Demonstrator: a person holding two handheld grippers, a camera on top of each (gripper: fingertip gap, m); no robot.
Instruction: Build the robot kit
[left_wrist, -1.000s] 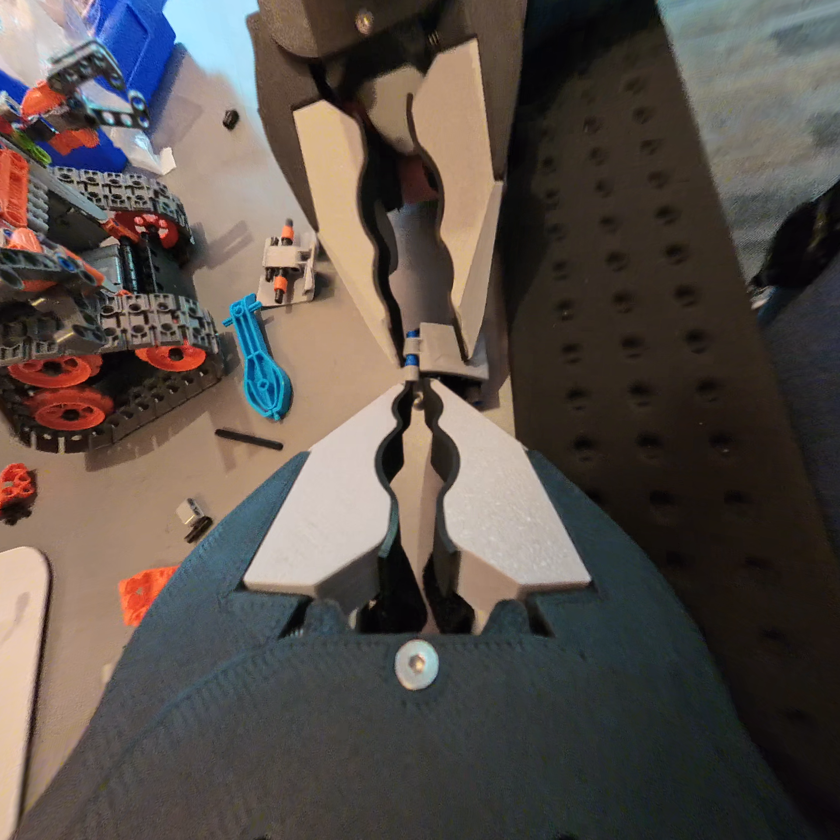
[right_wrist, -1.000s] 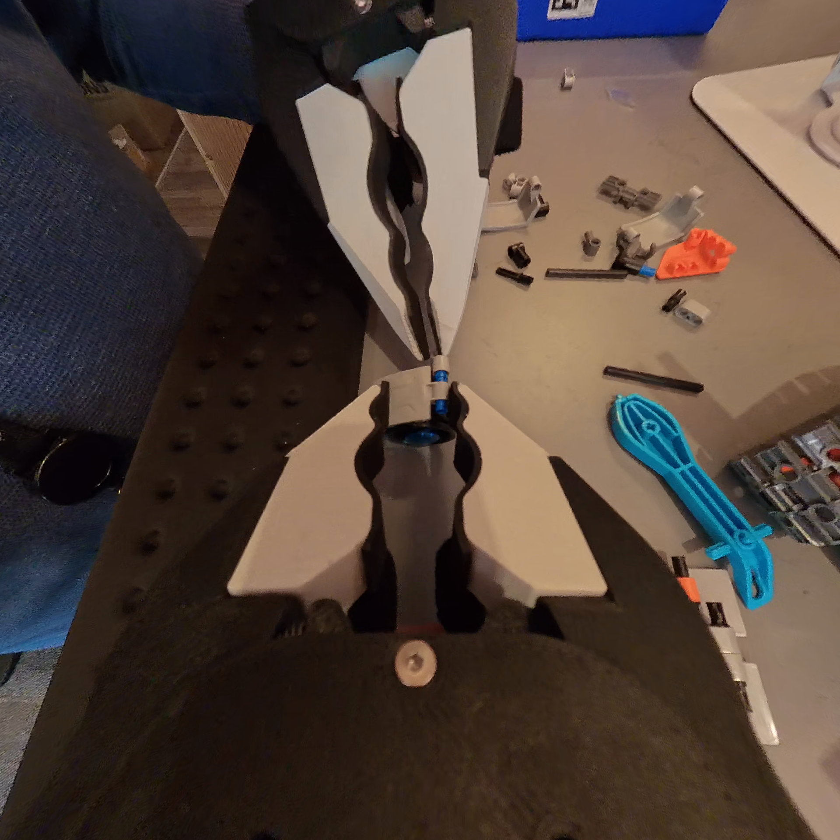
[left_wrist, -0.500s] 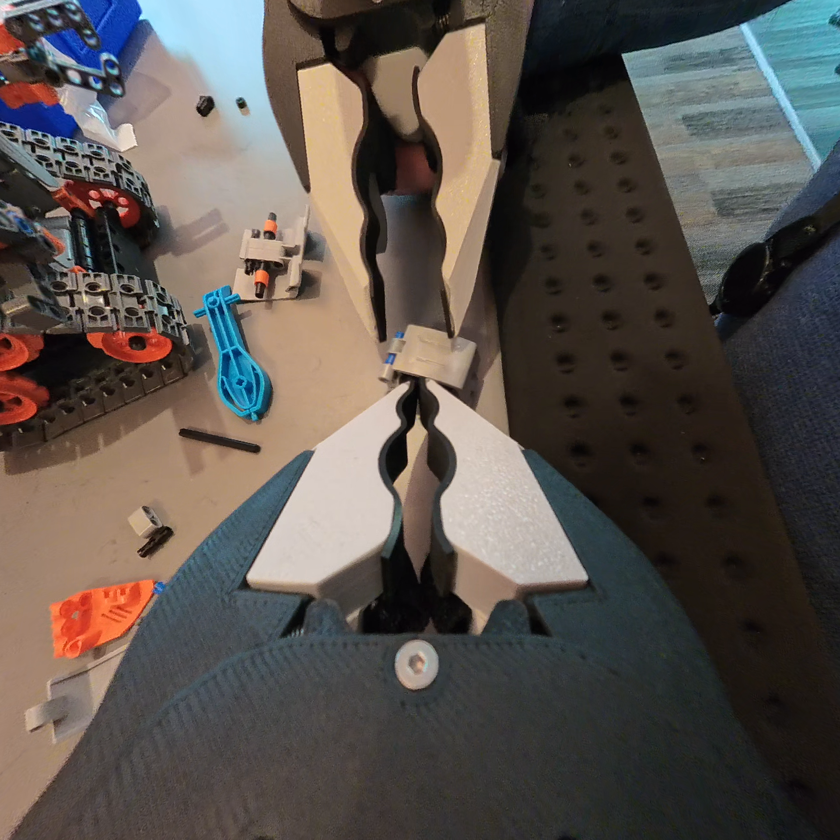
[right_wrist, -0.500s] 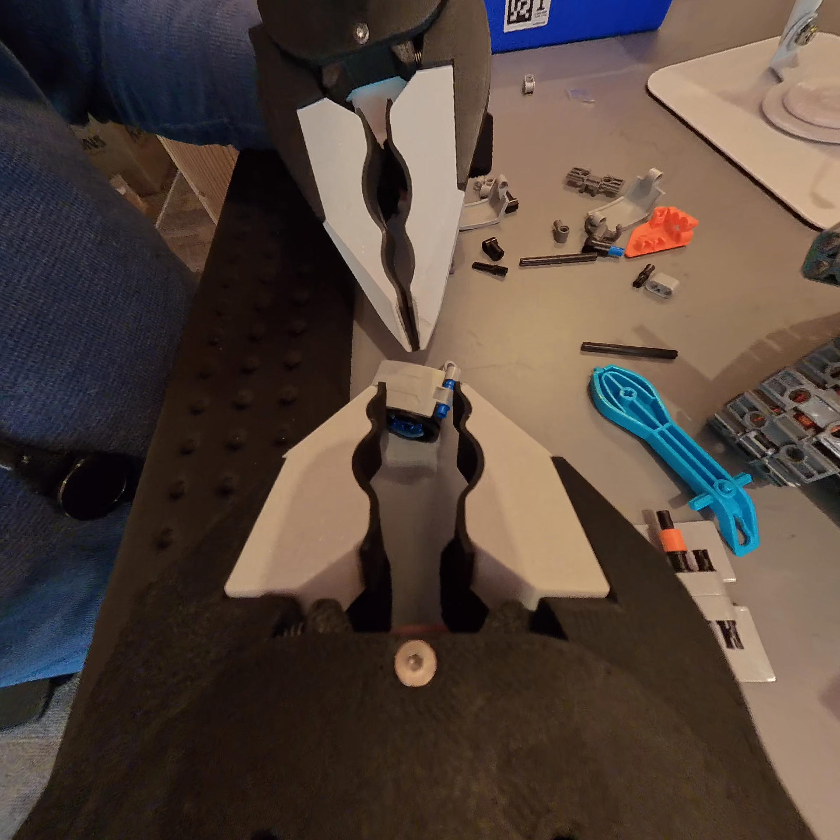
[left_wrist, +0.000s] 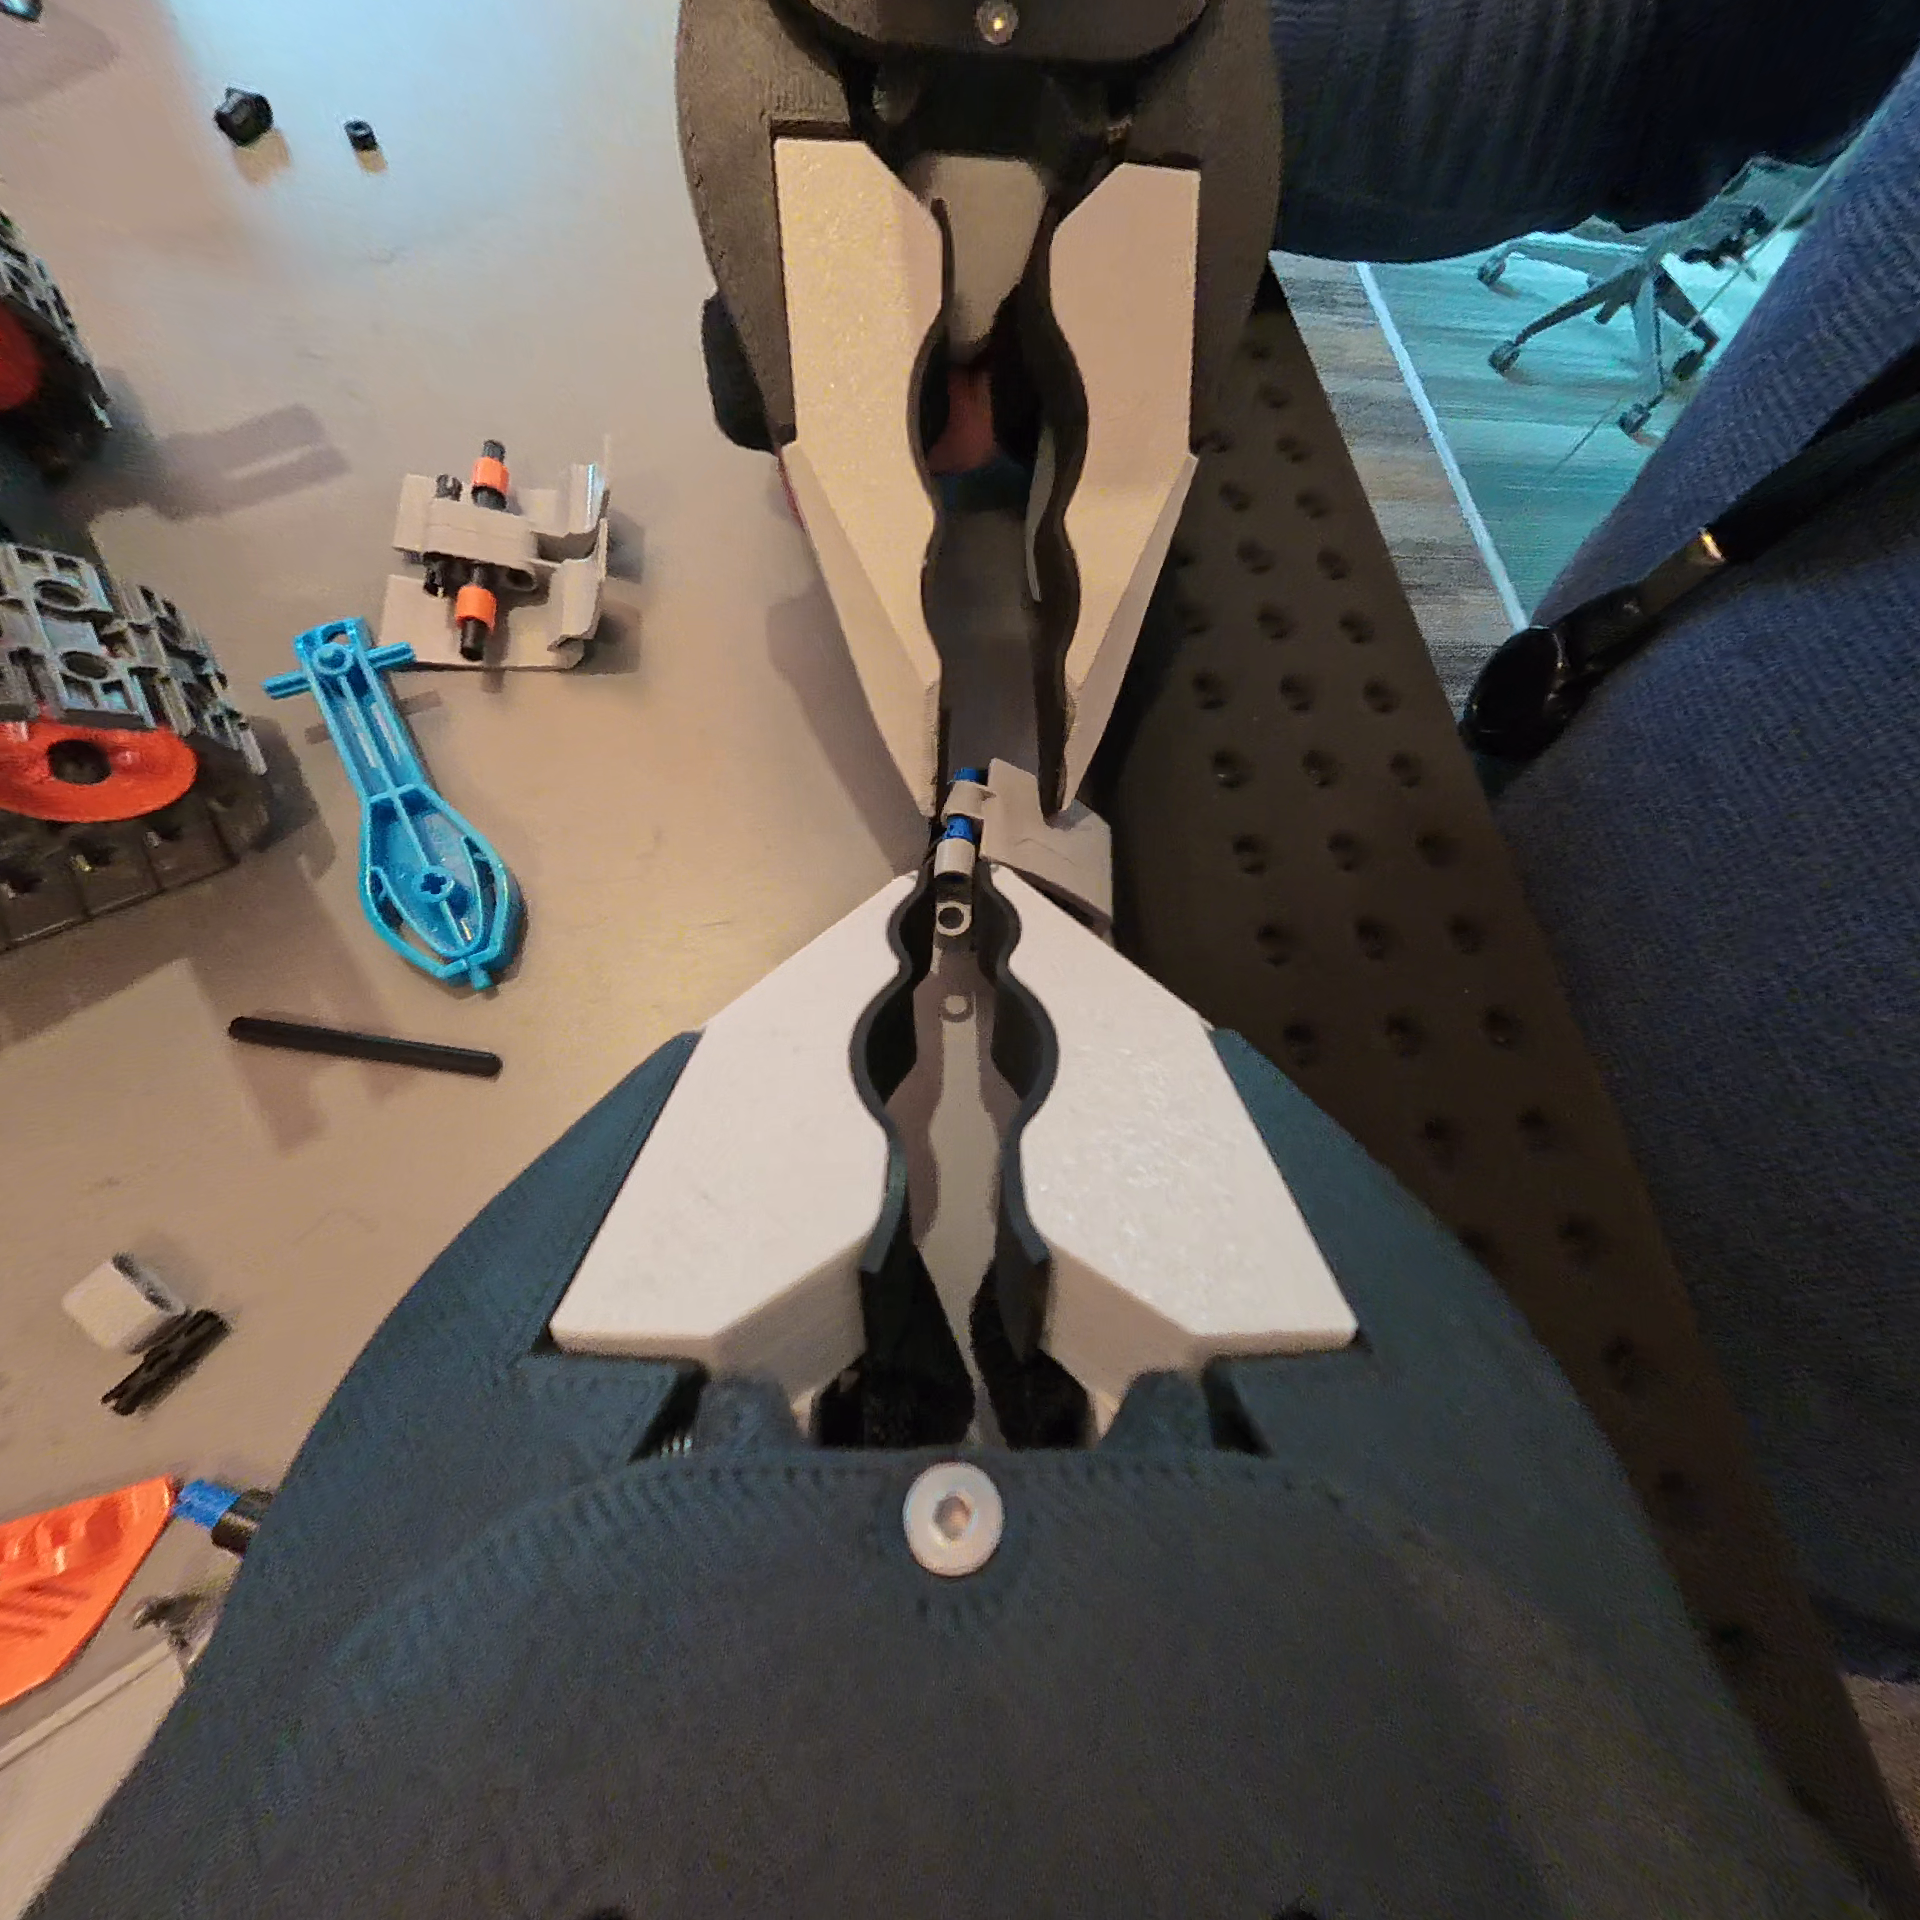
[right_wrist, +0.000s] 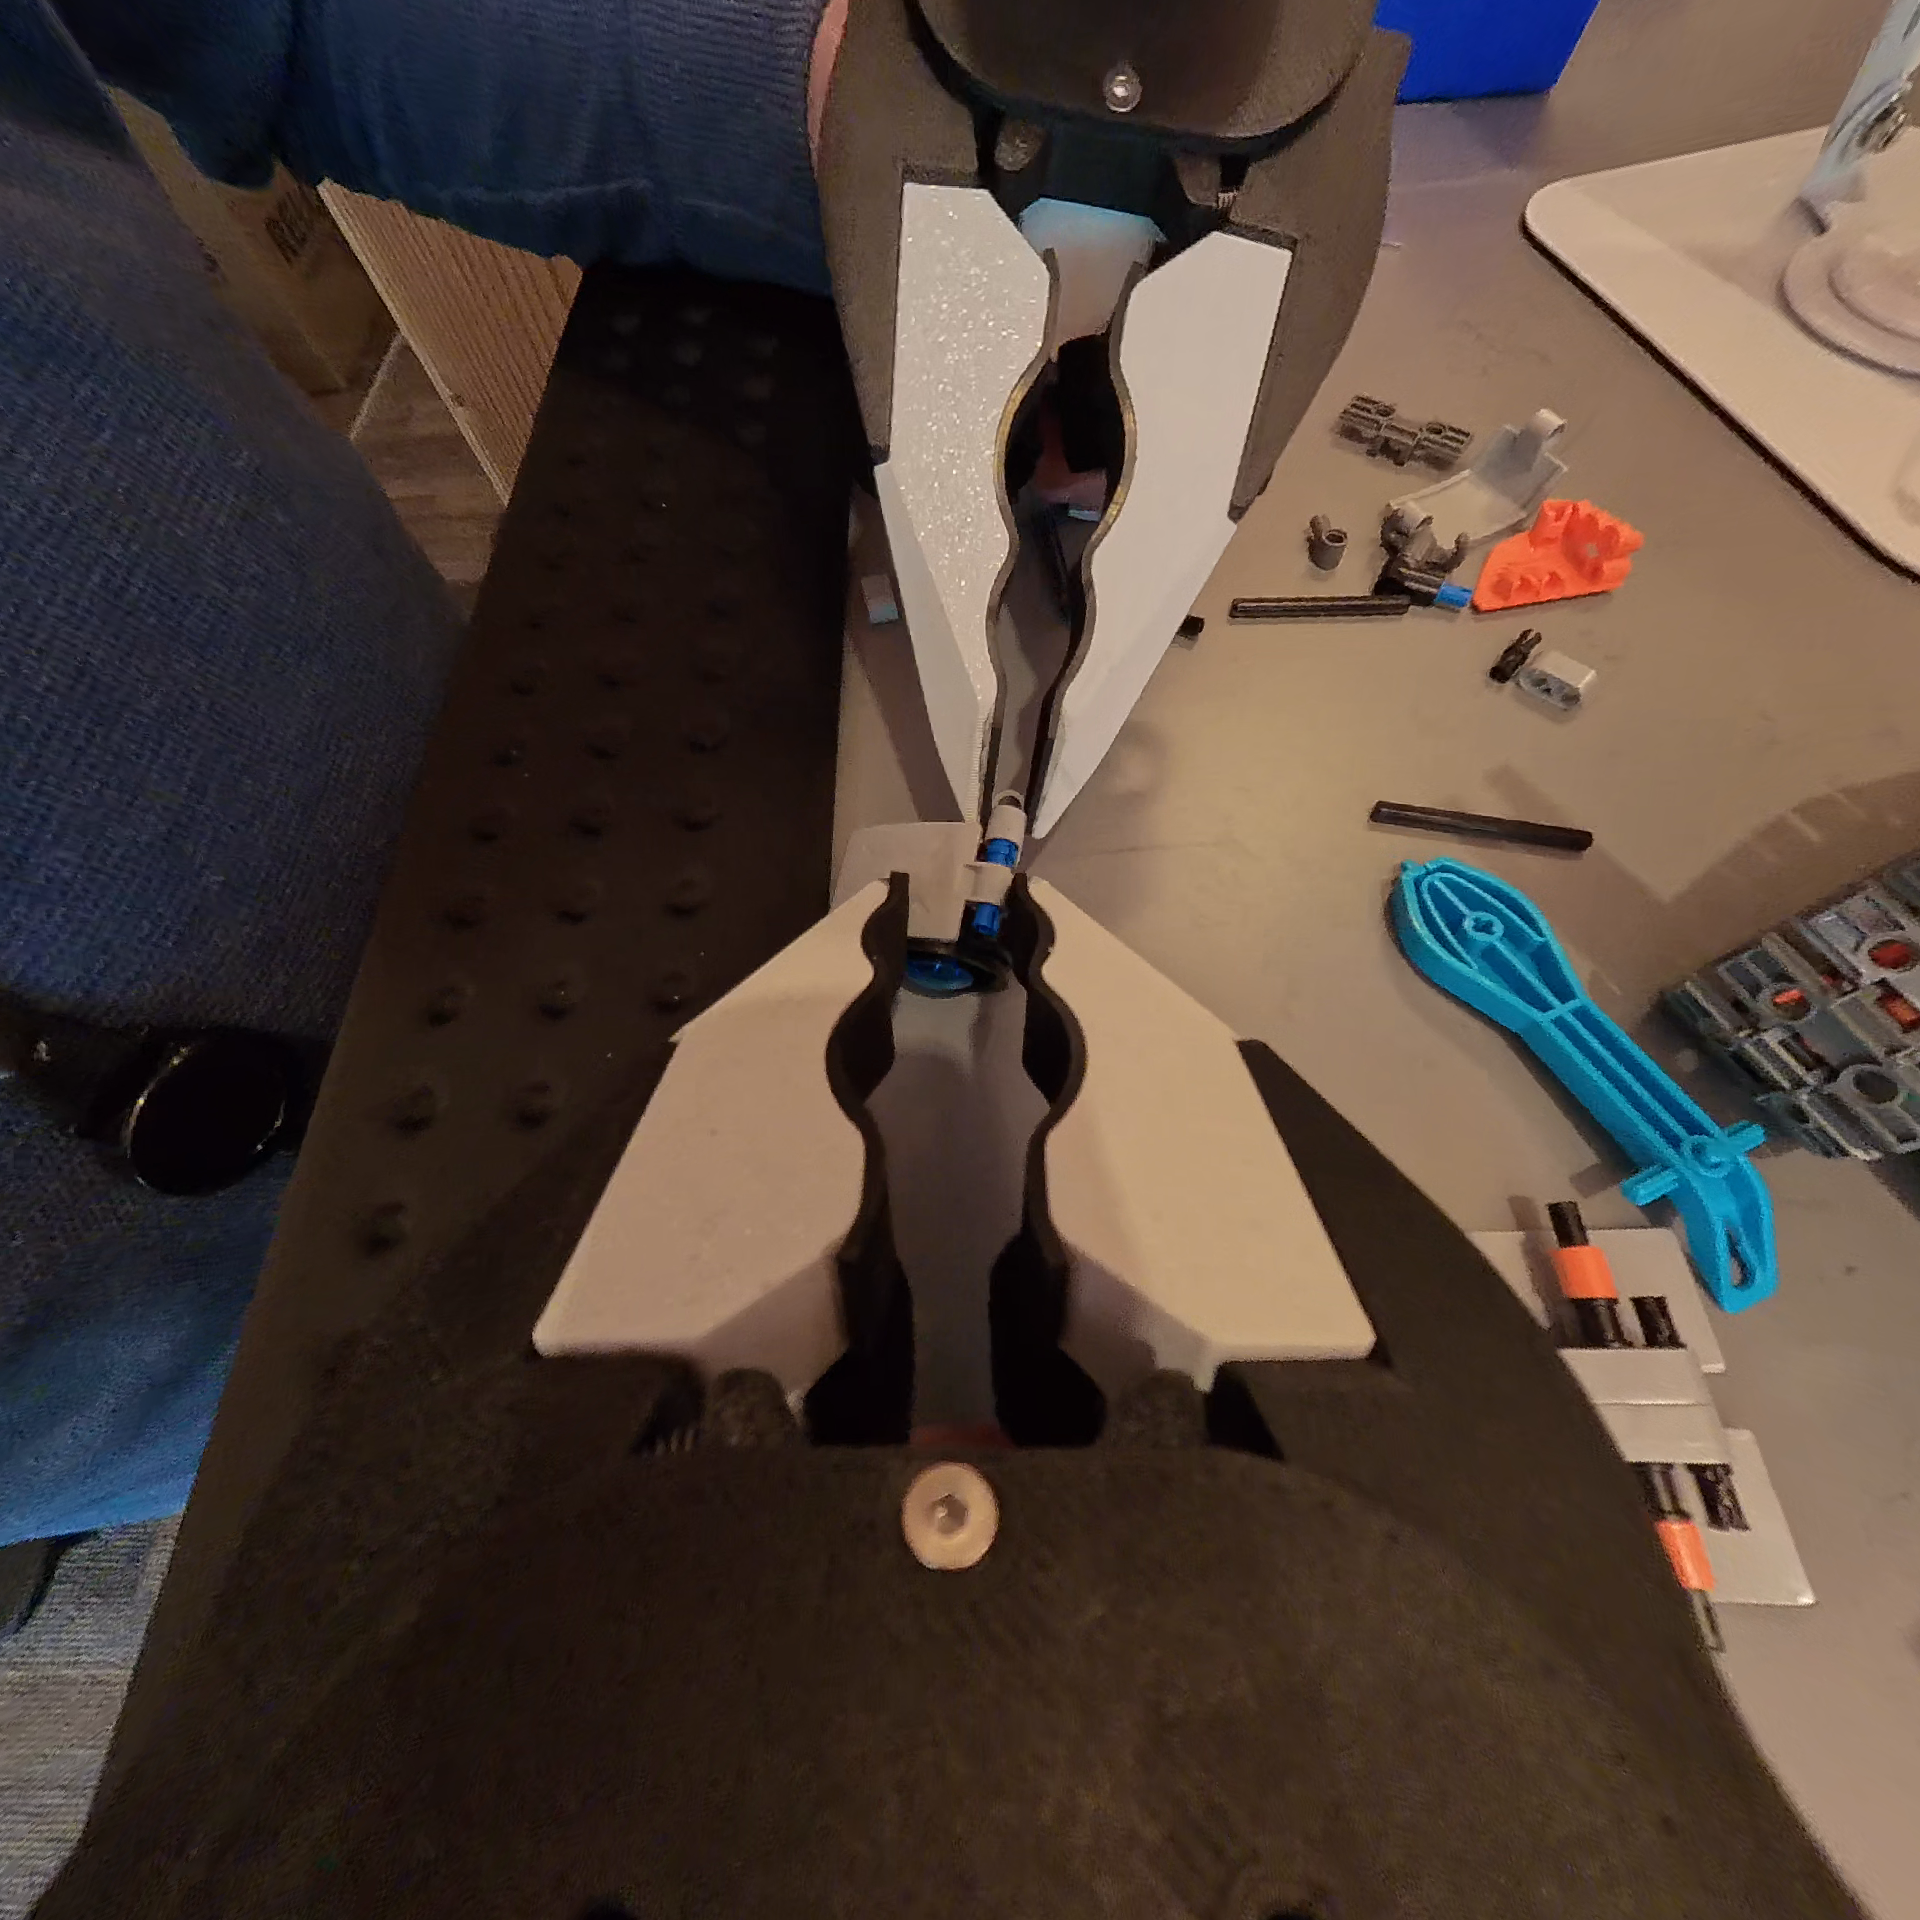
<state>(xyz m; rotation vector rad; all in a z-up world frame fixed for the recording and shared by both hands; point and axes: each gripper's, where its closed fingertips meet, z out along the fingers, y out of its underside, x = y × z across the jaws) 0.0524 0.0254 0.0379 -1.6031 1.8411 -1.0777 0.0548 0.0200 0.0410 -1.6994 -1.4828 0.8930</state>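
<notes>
On the grey counter (left_wrist: 644, 935), a tracked toy vehicle (left_wrist: 94, 769), a blue plastic tool (left_wrist: 416, 831) and a black axle (left_wrist: 364, 1047) are lying left of the meeting tips. The left hand-held gripper (left_wrist: 954, 902) is pinching a small grey connector (left_wrist: 954, 871) on a blue pin, its fingers nearly closed. The right hand-held gripper (right_wrist: 956, 914), fingers a little apart, is clamping the grey panel piece (right_wrist: 914, 862) that the pin joins, beside a black studded mat (right_wrist: 623, 727).
</notes>
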